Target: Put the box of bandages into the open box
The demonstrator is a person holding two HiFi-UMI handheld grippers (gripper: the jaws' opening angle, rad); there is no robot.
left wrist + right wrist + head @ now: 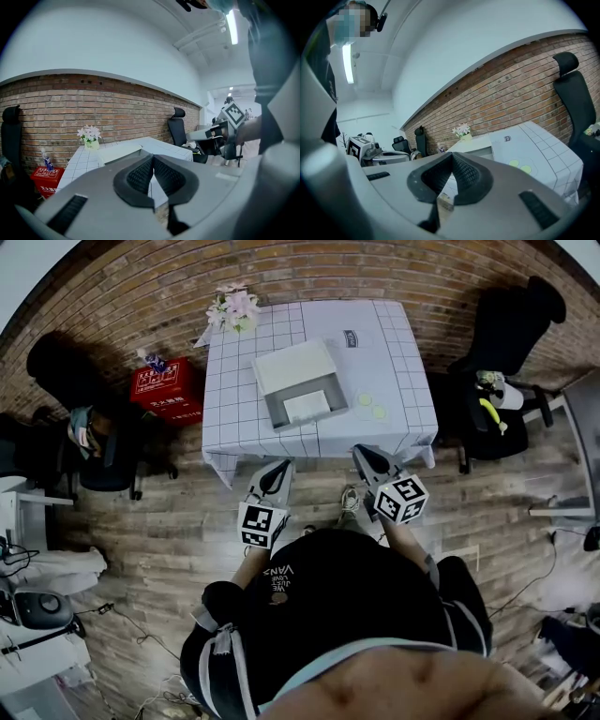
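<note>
An open grey box [298, 382] with its white lid folded back stands mid-table on the white grid cloth [394, 362]. A flat white box [307, 407] lies inside it; I cannot tell if that is the bandage box. Both grippers hang in front of the table's near edge, over the wooden floor. My left gripper [281, 465] is shut with nothing between its pads [153, 157]. My right gripper [361, 451] is also shut and empty [452, 154]. The open box shows beyond the jaws in the left gripper view [119, 152] and the right gripper view [480, 151].
Two pale green discs [371, 406] and a small dark mark [351, 338] are on the cloth right of the box. A flower pot [234, 307] stands at the far left corner. A red crate [167, 388] and black chairs [511, 324] flank the table.
</note>
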